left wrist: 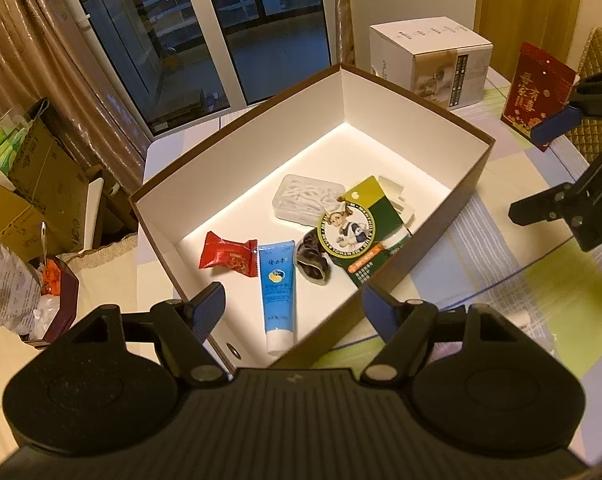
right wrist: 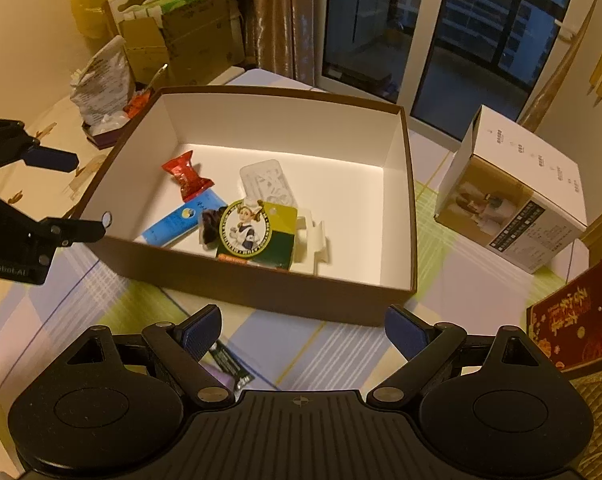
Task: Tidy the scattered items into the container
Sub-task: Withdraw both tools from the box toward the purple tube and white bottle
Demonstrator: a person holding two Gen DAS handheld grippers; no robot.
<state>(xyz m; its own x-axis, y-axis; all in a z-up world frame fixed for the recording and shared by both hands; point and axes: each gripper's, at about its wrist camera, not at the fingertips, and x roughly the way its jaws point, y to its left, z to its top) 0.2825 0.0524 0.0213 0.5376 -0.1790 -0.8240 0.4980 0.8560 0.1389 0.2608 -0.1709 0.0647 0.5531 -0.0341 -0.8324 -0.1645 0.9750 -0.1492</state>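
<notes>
L hand-held gripper (left wrist: 293, 312) & R hand-held gripper (right wrist: 303, 330) both wide open, empty, angled down over box (left wrist: 441, 114).

Gold Chinese characters 喜家有喜 on the red packet (left wrist: 537, 92) at the desk's right edge, partial white lettering "enRobot.AI" on the left gripper's body (right wrist: 9, 268), other print too small to read
</notes>
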